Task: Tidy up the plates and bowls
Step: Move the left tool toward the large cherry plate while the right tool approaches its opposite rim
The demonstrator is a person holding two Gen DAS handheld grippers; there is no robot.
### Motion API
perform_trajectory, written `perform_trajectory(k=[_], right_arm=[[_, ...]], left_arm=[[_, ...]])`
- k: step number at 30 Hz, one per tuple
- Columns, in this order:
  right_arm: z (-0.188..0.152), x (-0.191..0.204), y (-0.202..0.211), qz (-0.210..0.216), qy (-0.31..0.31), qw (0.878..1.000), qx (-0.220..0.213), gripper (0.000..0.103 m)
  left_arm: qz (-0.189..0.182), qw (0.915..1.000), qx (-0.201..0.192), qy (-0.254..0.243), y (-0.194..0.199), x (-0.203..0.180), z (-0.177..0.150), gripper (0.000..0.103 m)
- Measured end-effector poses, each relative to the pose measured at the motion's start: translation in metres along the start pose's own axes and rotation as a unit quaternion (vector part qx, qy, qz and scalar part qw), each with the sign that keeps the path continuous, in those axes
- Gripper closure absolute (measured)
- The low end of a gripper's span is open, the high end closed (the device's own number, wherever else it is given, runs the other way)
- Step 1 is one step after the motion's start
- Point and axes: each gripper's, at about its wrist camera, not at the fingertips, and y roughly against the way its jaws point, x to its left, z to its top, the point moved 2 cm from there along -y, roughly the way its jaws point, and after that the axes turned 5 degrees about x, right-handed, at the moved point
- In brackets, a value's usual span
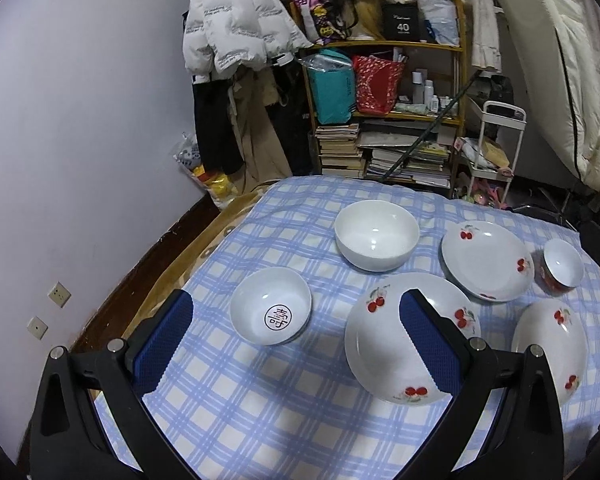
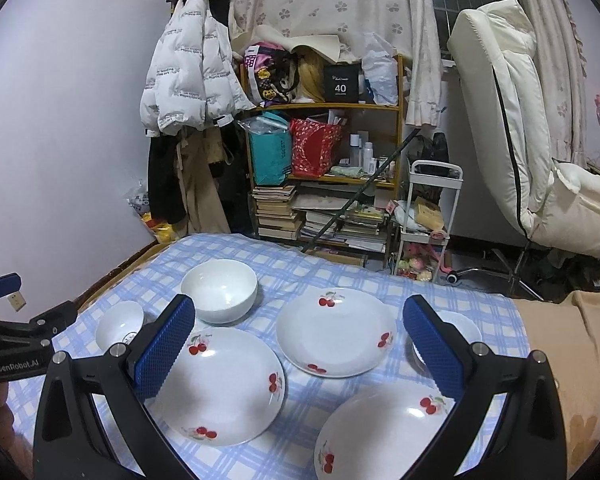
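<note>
Notably, small bowl (image 1: 271,306) bears red-ringed character — left hand-held gripper (image 2: 4,304) reads "CenRobot.AI".

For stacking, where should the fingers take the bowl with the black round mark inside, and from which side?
Likely best: pinch the near rim of the marked bowl, one finger inside its wall, one outside, descending from above. It stands upright and open, clear of other dishes, nearest the open left gripper.

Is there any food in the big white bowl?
No, it is empty. The big white bowl stands upright on the checked cloth, and its inside shows only clean white with a small shine.
</note>
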Motion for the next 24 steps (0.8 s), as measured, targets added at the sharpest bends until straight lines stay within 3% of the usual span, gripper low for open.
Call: perform_trajectory(k=[10, 24], right_arm=[[-0.006, -0.011, -0.022, 0.005, -0.023, 1.0, 0.011, 0.0], [-0.022, -0.012, -0.062, 0.012, -0.026, 0.999, 0.045, 0.0]], left_arm=[[0.008, 0.9991, 0.041, 0.008, -0.045, 0.002, -0.024, 0.001], [-0.018, 0.995, 0.097, 0.013, -0.086, -0.007, -0.027, 0.001]])
